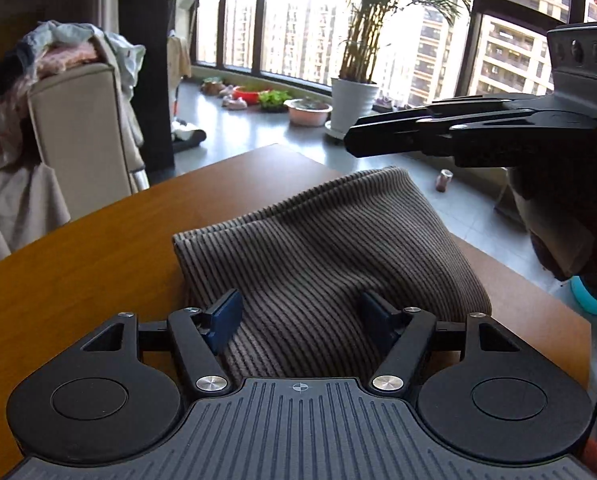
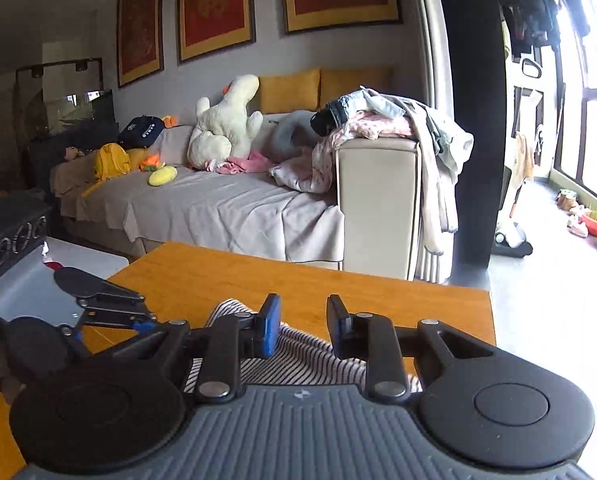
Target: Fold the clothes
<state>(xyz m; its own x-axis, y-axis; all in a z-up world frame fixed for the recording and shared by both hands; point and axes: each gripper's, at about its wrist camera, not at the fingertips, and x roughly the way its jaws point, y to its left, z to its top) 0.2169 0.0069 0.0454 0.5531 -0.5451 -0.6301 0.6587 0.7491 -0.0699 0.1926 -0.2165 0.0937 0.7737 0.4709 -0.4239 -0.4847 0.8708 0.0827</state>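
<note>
Striped garment (image 1: 318, 248) lies folded mid-frame on the wooden surface (image 1: 98, 248); left hand-held gripper (image 1: 302, 312) and right hand-held gripper (image 2: 302, 320) both released above it.

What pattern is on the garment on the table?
Thin dark and light-brown stripes on the folded garment; clearest in the left wrist view.

left gripper (image 1: 298, 312): black linkage arms, blue pads (image 1: 224, 318), silver screws, ribbed grey body, crosshair mark at centre | right gripper (image 2: 303, 326): same build, blue pads (image 2: 272, 330), round black discs lower corners
</note>
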